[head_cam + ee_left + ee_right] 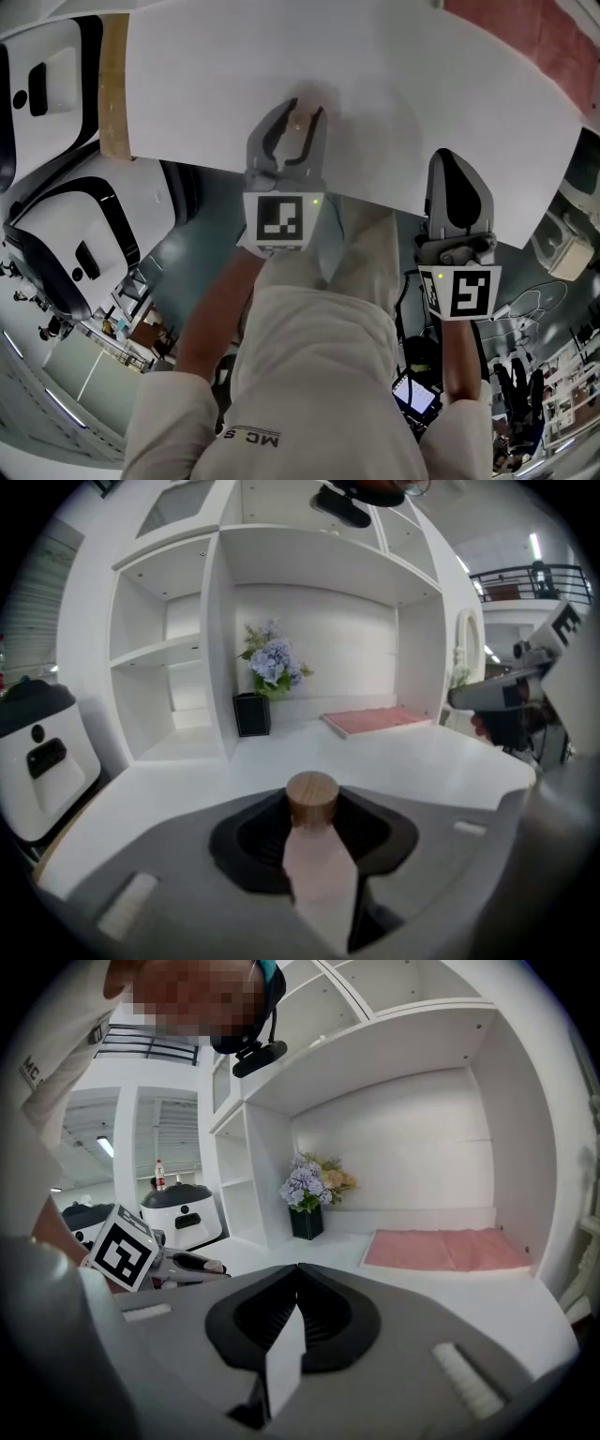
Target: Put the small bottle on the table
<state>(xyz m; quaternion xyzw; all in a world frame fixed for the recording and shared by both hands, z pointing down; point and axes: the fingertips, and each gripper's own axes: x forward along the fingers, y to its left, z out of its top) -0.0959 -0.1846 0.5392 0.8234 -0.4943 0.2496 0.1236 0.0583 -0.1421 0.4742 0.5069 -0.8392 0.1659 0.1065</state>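
1. My left gripper (300,114) is clamped on the small bottle (319,883). Its jaws stand fairly wide with the pale pink body pressed between the pads.
2. The bottle is in that grip, not yet on the table (422,84). From the head view, the jaw tips and bottle sit over the white tabletop just inside its near edge. I cannot tell how high above the surface they hang.
3. The relation that matters is the bottle's long axis. It seems to run along the jaws, with the wooden cap (311,799) pointing forward toward the shelf unit (169,649) and the base back toward my hand. It looks laid forward, not standing, though I can't judge the exact tilt.
4. So I think the coming move needs my wrist turned until the base faces down onto the table, then lowered before I let go. Letting go as it lies would probably leave it rolling.
5. Bare tabletop lies straight ahead of the cap. The black vase of flowers (251,714) and the pink mat (375,720) are well beyond it, against the back wall.
6. My right gripper (295,1307) has its jaws together with nothing between them. It is off to the right near the table's edge, and the left one is the nearer, since it carries the bottle.
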